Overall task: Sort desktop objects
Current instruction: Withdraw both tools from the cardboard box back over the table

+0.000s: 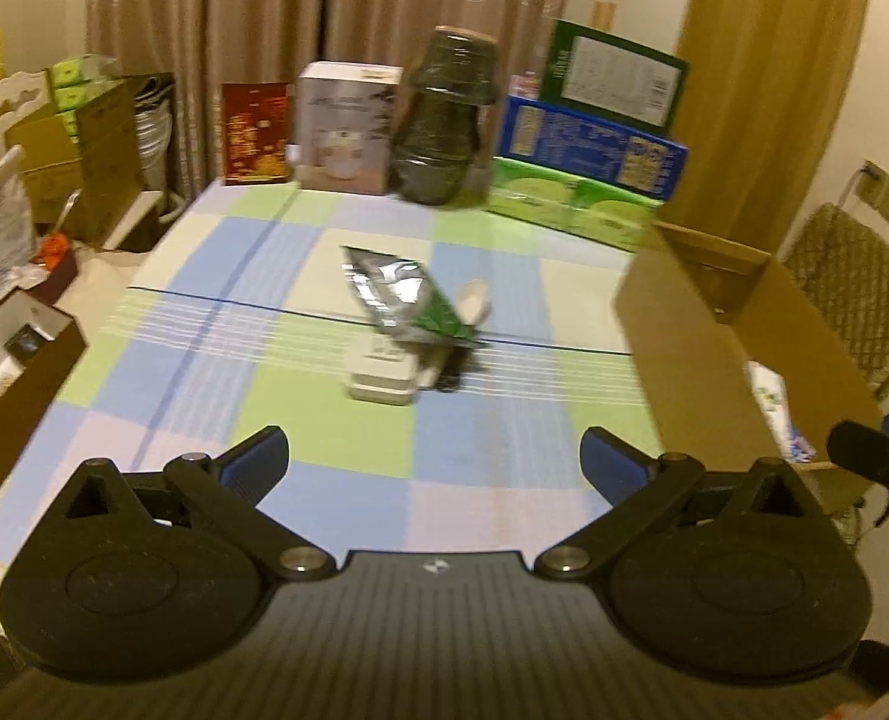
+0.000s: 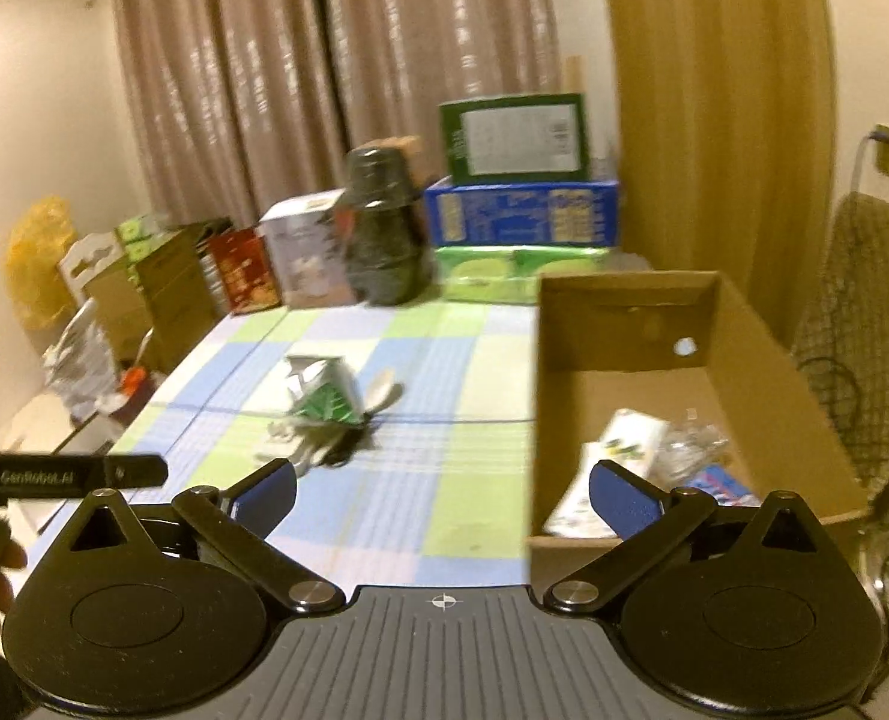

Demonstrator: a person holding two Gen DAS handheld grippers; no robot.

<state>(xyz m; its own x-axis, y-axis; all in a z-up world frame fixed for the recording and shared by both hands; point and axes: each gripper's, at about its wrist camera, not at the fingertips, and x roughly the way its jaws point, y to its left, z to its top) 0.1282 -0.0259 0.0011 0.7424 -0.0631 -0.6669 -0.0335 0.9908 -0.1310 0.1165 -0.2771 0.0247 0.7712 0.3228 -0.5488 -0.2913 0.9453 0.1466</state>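
Observation:
A small pile lies mid-table on the checked cloth: a silver and green foil pouch (image 1: 402, 294), a white boxy item (image 1: 381, 375) under its near end, a pale spoon-like piece (image 1: 474, 300) and something dark (image 1: 453, 369). The right wrist view shows the same pouch (image 2: 324, 393) and pile. My left gripper (image 1: 435, 459) is open above the near cloth, well short of the pile, nothing between its fingers. My right gripper (image 2: 441, 492) is open too, near the front left corner of a cardboard box (image 2: 624, 330) that holds white packets (image 2: 618, 450) and clear wrapping.
Along the table's far edge stand a red box (image 1: 255, 132), a white box (image 1: 345, 126), a dark wrapped jar (image 1: 444, 120) and stacked green and blue boxes (image 1: 588, 144). Cartons and bags crowd the floor at left (image 1: 36, 312). A padded chair (image 1: 858, 294) stands right.

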